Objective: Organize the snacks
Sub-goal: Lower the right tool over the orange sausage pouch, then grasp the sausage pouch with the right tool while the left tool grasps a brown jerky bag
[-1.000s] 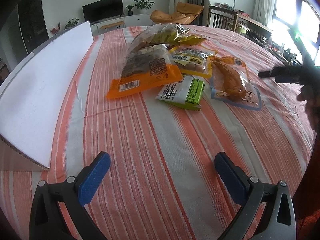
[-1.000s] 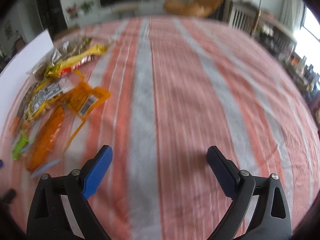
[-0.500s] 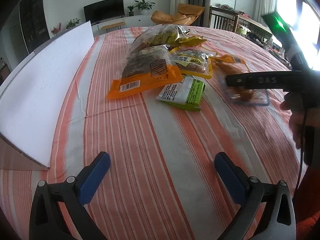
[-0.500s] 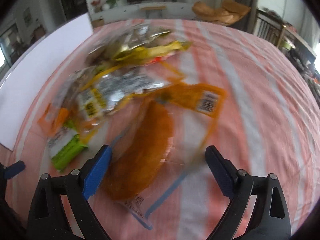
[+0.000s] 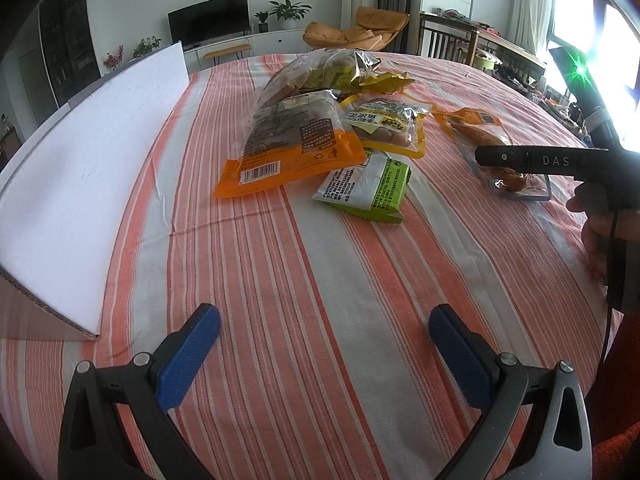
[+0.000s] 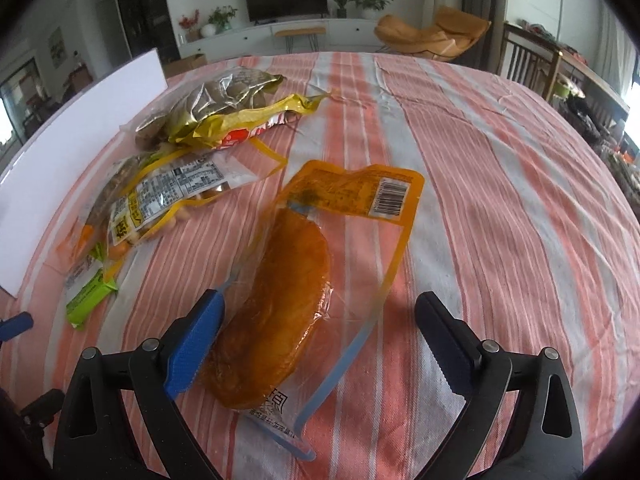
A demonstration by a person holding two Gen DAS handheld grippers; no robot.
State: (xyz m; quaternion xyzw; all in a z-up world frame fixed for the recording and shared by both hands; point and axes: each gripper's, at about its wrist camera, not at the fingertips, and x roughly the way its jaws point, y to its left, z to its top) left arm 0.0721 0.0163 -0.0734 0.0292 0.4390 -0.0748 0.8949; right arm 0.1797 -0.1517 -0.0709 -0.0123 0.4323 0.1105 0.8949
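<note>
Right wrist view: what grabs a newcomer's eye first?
The clear pouch holding an orange-brown meat piece fills the middle, lying on the striped tablecloth between the wide-open fingers of the right gripper, untouched. Behind it to the left sits a heap of snack bags, with a white board along the table's left edge.

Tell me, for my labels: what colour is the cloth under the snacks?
Orange-red and pale grey stripes on the tablecloth; right wrist view shows it best.

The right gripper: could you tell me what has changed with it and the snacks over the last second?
The right gripper swung left from bare cloth to straddle the orange packet; its jaws have just been opening, and nothing is gripped yet. The left gripper and the other snacks stayed put.
</note>
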